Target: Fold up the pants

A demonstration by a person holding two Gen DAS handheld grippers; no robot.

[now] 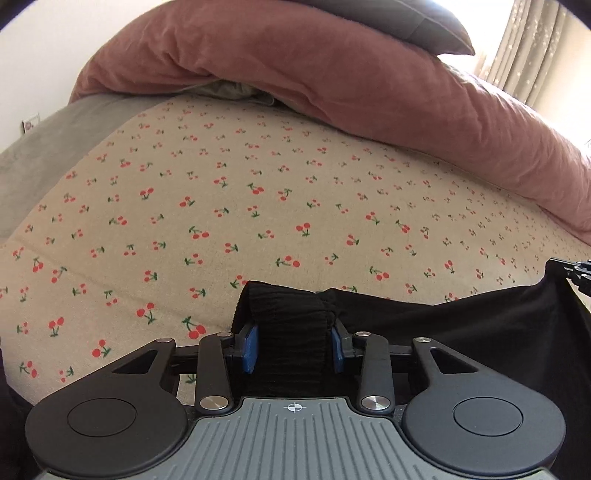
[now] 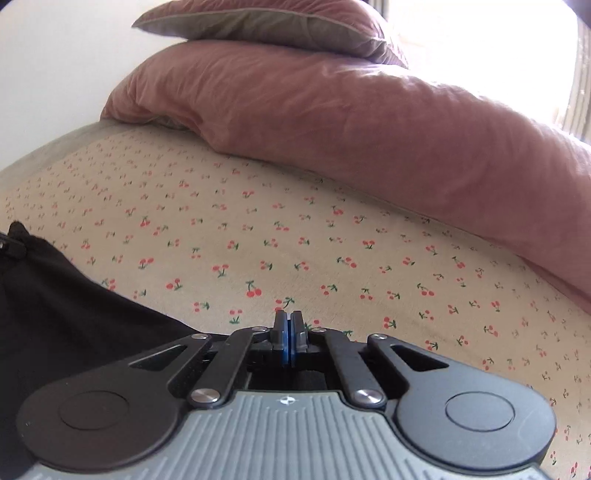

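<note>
The black pants (image 1: 461,325) lie on the cherry-print sheet (image 1: 258,192) and are stretched between my two grippers. My left gripper (image 1: 293,332) is shut on the ribbed black waistband, which bunches up between its blue pads (image 1: 251,341). At the right edge of the left wrist view, a corner of the pants rises taut to my right gripper (image 1: 576,271). In the right wrist view my right gripper (image 2: 288,321) has its jaws pressed together, and the pants (image 2: 74,314) run from the left under it. The left gripper (image 2: 13,249) shows at the far left, with cloth bunched on it.
A pink duvet (image 1: 332,74) is heaped along the far side of the bed, with a grey pillow (image 1: 406,18) on top. A grey blanket (image 1: 37,158) covers the left end. Curtains (image 1: 535,48) hang at the far right beside a bright window.
</note>
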